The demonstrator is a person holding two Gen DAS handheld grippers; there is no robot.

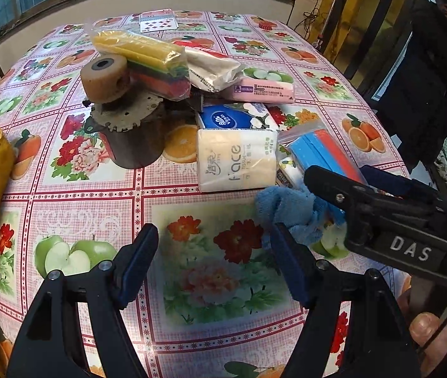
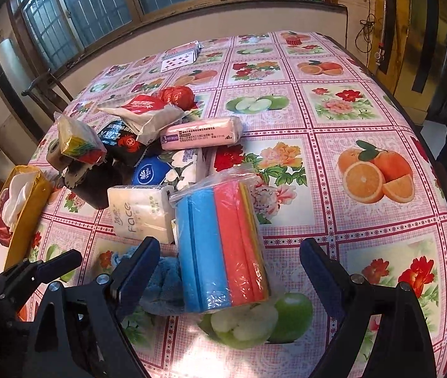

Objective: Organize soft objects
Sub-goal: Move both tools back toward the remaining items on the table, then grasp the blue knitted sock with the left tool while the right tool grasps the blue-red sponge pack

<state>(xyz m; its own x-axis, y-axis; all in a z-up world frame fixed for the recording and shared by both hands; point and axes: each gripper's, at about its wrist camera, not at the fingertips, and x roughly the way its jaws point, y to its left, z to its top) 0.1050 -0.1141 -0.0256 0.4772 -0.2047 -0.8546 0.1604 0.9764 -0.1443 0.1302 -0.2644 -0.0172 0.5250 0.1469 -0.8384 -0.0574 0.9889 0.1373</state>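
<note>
Two black two-finger grippers hang over a table (image 2: 365, 119) covered in a pink oilcloth printed with fruit and flowers; the left gripper (image 1: 214, 261) has its jaws spread wide with nothing between them, and the right gripper (image 2: 229, 271) is likewise spread — its fingers stand either side of a clear plastic bag of blue, red and yellow sponge cloths (image 2: 223, 245), not touching it. That bag lies toward the near edge of the table; a crumpled blue terry cloth (image 1: 289, 214) sits just beside it, under the left finger of the right gripper. Behind them a white soft pack of facial tissues (image 1: 236, 160) lies flat, touching a blue-and-white floral tissue pack (image 1: 233, 116); further toward the middle a pink wrapped tissue pack (image 2: 201, 134) rests on the heap. A bag of rainbow-coloured sponges (image 1: 151, 63) leans on a tan foam roller (image 1: 105, 77) — both atop a dark round stand. At the left edge stands a yellow box (image 2: 28, 195) holding white tissue.
</note>
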